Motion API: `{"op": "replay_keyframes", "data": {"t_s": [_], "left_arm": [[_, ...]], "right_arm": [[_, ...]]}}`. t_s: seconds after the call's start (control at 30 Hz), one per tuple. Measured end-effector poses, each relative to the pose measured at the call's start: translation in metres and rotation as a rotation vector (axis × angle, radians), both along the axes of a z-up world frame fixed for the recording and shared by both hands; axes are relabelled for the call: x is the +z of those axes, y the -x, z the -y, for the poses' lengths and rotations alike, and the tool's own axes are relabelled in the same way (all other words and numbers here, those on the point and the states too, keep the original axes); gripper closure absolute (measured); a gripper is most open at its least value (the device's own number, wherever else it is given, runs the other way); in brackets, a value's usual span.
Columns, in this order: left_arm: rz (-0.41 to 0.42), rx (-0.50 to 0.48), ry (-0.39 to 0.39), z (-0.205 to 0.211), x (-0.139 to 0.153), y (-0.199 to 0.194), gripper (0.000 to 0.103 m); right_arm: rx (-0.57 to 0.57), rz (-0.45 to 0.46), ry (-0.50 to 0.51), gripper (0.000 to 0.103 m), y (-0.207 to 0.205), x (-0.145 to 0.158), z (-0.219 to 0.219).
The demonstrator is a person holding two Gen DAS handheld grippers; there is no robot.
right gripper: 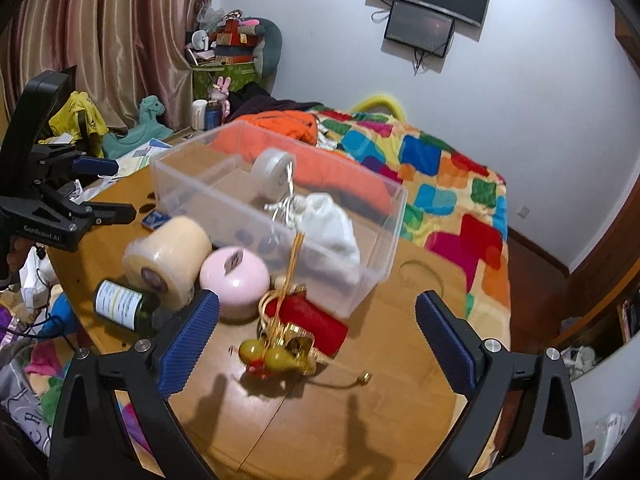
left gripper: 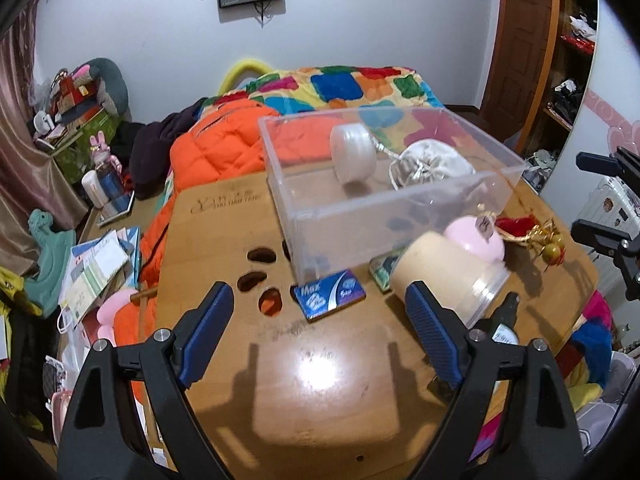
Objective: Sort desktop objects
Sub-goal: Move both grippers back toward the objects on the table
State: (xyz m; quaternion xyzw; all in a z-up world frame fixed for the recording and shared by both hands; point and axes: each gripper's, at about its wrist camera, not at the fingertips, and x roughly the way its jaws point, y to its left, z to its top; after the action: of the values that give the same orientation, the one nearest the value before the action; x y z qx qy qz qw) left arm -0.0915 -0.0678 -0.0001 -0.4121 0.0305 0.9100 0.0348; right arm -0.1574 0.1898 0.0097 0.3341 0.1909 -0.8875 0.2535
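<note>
The sorting is looking partly done. The clear bin (left gripper: pixel 392 184) is sitting right of centre in the left wrist view, and it is already holding a white roll (left gripper: pixel 353 154) and a white pouch (left gripper: pixel 434 164) in its upper half.

Several things are still lying loose on the table (left gripper: pixel 320 380): a blue packet (left gripper: pixel 330 294) just below the bin, a cream roll (left gripper: pixel 444 280) at centre right, a pink roll (left gripper: pixel 476 240) touching it, a dark bottle (right gripper: pixel 122 306) at lower left in the right wrist view, and a red-and-gold charm (right gripper: pixel 296 334) in the centre there.

The left gripper (left gripper: pixel 320 332) is hovering with its jaws apart, holding nothing. The right gripper (right gripper: pixel 316 340) is likewise spread wide and empty, framing the charm, which I judge the likeliest next pick.
</note>
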Motion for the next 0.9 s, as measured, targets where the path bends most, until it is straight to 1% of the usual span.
{"op": "replay_keyframes", "data": {"t_s": [0.13, 0.33, 0.37, 0.43, 0.5, 0.53, 0.6, 0.67, 0.7, 0.77, 0.9], "left_arm": [[0.016, 0.013, -0.006, 0.002, -0.010, -0.003, 0.015], [0.031, 0.023, -0.031, 0.000, -0.022, -0.009, 0.015], [0.031, 0.021, -0.033, -0.001, -0.023, -0.010, 0.015], [0.031, 0.018, -0.039, -0.003, -0.024, -0.011, 0.015], [0.033, 0.018, -0.045, -0.004, -0.024, -0.011, 0.015], [0.034, 0.016, -0.051, -0.005, -0.024, -0.011, 0.015], [0.033, 0.016, -0.054, -0.007, -0.023, -0.011, 0.015], [0.027, 0.002, -0.058, -0.010, -0.021, -0.013, 0.015], [0.021, -0.002, -0.051, -0.012, -0.020, -0.014, 0.015], [0.011, -0.006, -0.035, -0.014, -0.018, -0.014, 0.015], [0.007, -0.005, -0.037, -0.014, -0.016, -0.017, 0.015]], "right_arm": [[0.001, 0.030, 0.030, 0.005, -0.005, -0.012, -0.008], [0.003, 0.031, 0.075, 0.007, -0.016, -0.022, -0.014], [0.008, 0.035, 0.083, 0.010, -0.018, -0.024, -0.015], [0.014, 0.051, 0.092, 0.017, -0.019, -0.028, -0.015], [0.017, 0.078, 0.099, 0.031, -0.017, -0.032, -0.014], [0.020, 0.091, 0.104, 0.034, -0.016, -0.035, -0.014], [0.024, 0.116, 0.113, 0.047, -0.015, -0.040, -0.013], [0.034, 0.143, 0.123, 0.052, -0.014, -0.045, -0.012], [0.034, 0.147, 0.125, 0.053, -0.014, -0.046, -0.012], [0.035, 0.154, 0.123, 0.053, -0.013, -0.049, -0.011], [0.022, 0.159, 0.116, 0.053, -0.009, -0.053, -0.009]]}}
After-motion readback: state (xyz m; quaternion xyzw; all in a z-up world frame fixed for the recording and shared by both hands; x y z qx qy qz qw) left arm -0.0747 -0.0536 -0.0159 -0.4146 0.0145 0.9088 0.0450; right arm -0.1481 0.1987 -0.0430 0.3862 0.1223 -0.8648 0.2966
